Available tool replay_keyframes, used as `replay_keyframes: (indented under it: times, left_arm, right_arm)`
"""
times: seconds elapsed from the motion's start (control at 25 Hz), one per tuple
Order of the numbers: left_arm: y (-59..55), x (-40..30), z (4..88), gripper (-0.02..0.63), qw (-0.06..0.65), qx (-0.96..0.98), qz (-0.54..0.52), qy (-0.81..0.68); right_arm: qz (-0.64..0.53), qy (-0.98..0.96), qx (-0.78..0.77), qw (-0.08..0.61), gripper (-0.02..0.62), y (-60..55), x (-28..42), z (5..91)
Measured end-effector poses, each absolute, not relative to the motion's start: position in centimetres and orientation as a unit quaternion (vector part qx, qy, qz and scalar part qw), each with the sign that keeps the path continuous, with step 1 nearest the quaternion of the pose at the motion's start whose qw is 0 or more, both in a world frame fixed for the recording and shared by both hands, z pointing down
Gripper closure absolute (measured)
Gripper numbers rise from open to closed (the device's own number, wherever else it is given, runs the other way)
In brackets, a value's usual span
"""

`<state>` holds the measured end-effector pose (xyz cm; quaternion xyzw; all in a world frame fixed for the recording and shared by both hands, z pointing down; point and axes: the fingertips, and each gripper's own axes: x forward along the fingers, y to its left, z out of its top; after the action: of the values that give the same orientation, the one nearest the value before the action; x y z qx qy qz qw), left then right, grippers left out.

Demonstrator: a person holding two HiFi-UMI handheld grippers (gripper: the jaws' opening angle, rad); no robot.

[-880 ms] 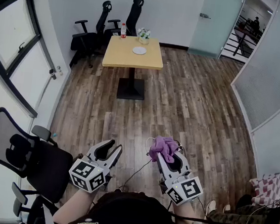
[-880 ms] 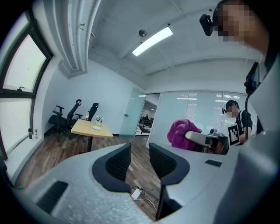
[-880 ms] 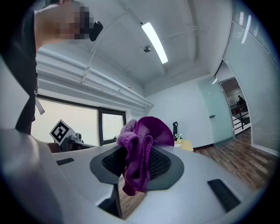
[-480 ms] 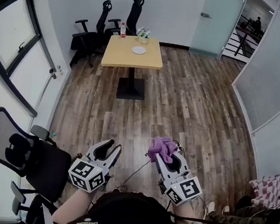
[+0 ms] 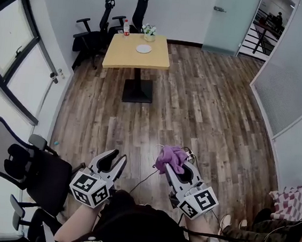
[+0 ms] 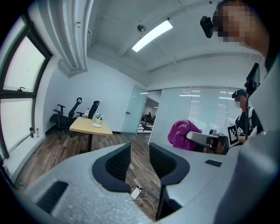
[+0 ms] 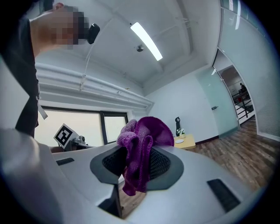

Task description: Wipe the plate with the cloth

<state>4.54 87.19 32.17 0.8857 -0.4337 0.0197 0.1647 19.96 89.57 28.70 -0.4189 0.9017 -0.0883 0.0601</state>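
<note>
A white plate lies on a wooden table far across the room; it shows small in the left gripper view as the plate. My right gripper is shut on a purple cloth, which bunches up between its jaws as the cloth. My left gripper stands open with nothing between its jaws, seen also as the left gripper. Both grippers are held low near the person's body, far from the table.
Two black office chairs stand behind the table, with a bottle and a small plant on it. Another black chair is close at my left. A cable and plug lie on the wood floor. A glass door is at the back right.
The table and the far wall have shifted slightly up and left in the head view. Both grippers keep their pose, the cloth still in the right one.
</note>
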Motion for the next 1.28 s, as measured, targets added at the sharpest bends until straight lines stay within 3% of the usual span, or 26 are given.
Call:
replay_keyframes:
  times: [0.56, 1.28]
  left_arm:
    - [75.9, 3.1, 33.3, 0.472, 0.167, 0.886, 0.003, -0.432]
    - [50.5, -8.6, 32.8, 0.491, 0.171, 0.898, 0.021, -0.405]
  right_arm:
    - [-0.079, 0.896, -0.435, 0.047, 0.488, 78.7, 19.4, 29.2]
    - [-0.088, 0.878, -0.47, 0.02, 0.488, 53.8, 7.4, 29.0]
